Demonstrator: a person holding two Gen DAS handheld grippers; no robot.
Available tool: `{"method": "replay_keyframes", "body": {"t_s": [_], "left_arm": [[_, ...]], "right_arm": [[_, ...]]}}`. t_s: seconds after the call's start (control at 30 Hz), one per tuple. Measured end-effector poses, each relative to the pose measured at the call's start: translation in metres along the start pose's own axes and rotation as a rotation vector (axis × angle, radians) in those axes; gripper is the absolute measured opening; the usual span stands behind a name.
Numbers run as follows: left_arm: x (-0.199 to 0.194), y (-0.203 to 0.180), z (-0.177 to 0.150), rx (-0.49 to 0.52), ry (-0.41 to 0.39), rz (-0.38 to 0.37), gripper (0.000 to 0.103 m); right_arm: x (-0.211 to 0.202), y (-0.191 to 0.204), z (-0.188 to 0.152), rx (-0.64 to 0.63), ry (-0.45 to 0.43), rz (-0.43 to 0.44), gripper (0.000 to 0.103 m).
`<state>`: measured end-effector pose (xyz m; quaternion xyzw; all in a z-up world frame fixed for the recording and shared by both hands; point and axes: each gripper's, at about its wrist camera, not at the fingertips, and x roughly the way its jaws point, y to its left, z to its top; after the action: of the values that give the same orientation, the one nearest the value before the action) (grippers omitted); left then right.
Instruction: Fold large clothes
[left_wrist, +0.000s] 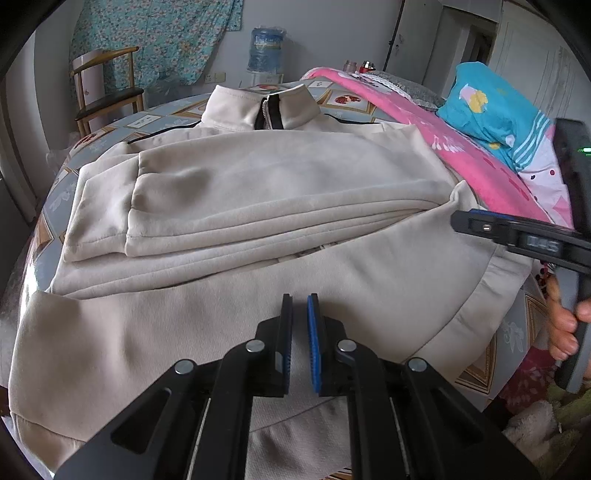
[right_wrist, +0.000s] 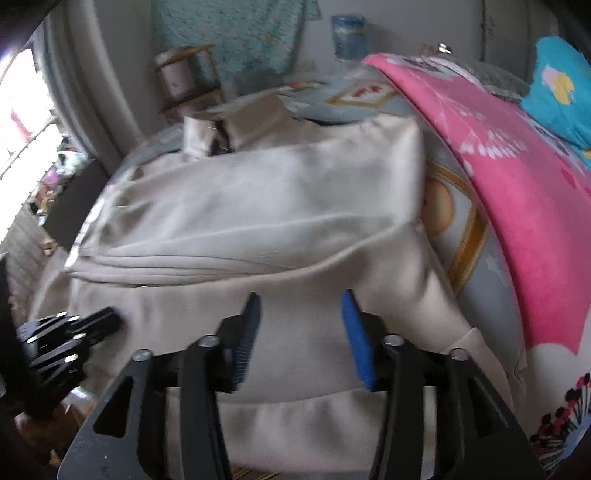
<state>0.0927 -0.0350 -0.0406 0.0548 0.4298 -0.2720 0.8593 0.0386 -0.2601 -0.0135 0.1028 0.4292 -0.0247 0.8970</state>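
Your left gripper (left_wrist: 299, 306) sits nearly closed, empty, over the soft cream jacket (left_wrist: 258, 184); your right gripper (right_wrist: 301, 306) gapes half-open above its hem, pink blanket (right_wrist: 517, 206) alongside

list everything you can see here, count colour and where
jacket: one, cream, sleeves folded across its body, spread on the table
table: one, blue-grey patterned cover, under the jacket
blanket: one, pink, right of the jacket
pillow: one, turquoise print, on the blanket's far side
chair: one, wooden, dark seat, far left
water bottle: one, blue, by the back wall
floral cloth: one, teal, hanging on the wall
left gripper: black, jaws nearly closed, over the hem
right gripper: black, jaws apart, over the jacket's right side
hand: one, holding the right gripper's handle
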Motion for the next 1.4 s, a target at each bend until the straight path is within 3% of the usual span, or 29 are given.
{"method": "replay_keyframes", "body": {"t_s": [0.2, 0.37, 0.83, 1.4], "left_arm": [[0.001, -0.001, 0.001, 0.006, 0.006, 0.008, 0.008], [0.001, -0.002, 0.001, 0.009, 0.007, 0.016, 0.008], [0.001, -0.003, 0.001, 0.011, 0.008, 0.019, 0.008], [0.001, -0.004, 0.002, 0.012, 0.008, 0.02, 0.008]], "right_arm": [[-0.008, 0.021, -0.012, -0.062, 0.018, 0.065, 0.052], [0.01, 0.02, -0.025, -0.079, 0.073, 0.028, 0.052], [0.011, 0.024, -0.026, -0.097, 0.065, 0.041, 0.061], [0.011, 0.027, -0.026, -0.105, 0.065, 0.039, 0.064]]}}
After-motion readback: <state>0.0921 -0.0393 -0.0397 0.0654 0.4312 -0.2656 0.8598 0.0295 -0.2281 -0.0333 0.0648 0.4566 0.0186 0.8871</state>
